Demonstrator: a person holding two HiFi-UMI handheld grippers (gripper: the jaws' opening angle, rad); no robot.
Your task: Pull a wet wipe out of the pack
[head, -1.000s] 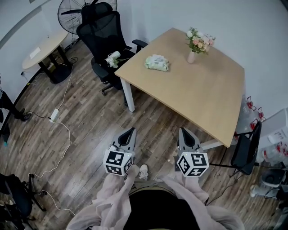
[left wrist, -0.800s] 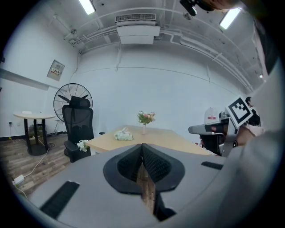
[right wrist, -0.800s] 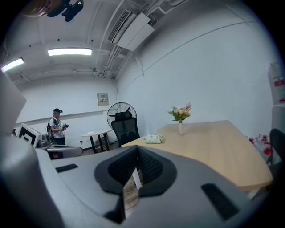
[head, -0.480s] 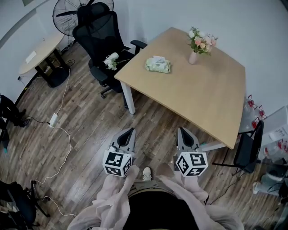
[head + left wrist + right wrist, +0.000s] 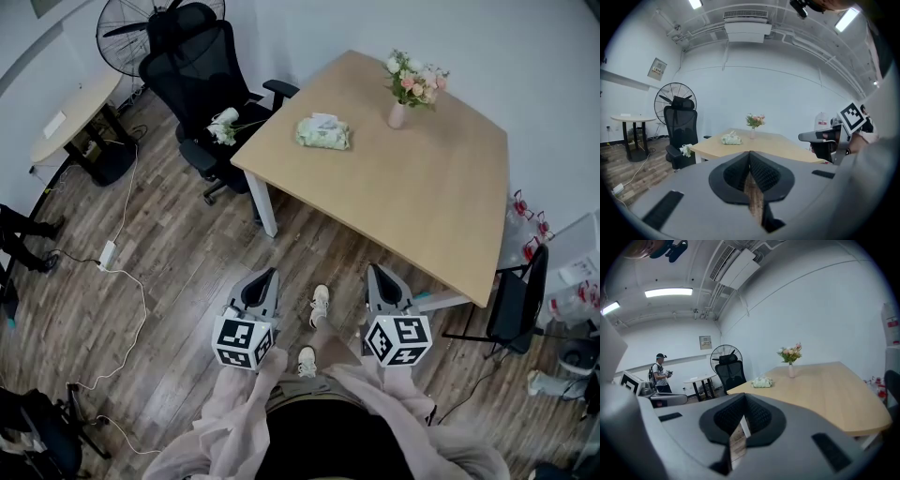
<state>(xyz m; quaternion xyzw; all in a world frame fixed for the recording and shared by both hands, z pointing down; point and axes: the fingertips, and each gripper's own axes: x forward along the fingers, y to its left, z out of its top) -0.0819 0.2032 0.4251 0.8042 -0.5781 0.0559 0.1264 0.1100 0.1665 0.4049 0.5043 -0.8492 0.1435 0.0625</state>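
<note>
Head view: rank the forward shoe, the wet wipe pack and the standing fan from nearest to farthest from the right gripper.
1. Shoe, on the floor just left of the right gripper.
2. Wet wipe pack, on the far left part of the table.
3. Standing fan, in the far left corner.

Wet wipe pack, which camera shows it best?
The head view: it looks down on the whole wet wipe pack lying on the table. Both gripper views show it only small, distant and side-on beyond their jaws.
</note>
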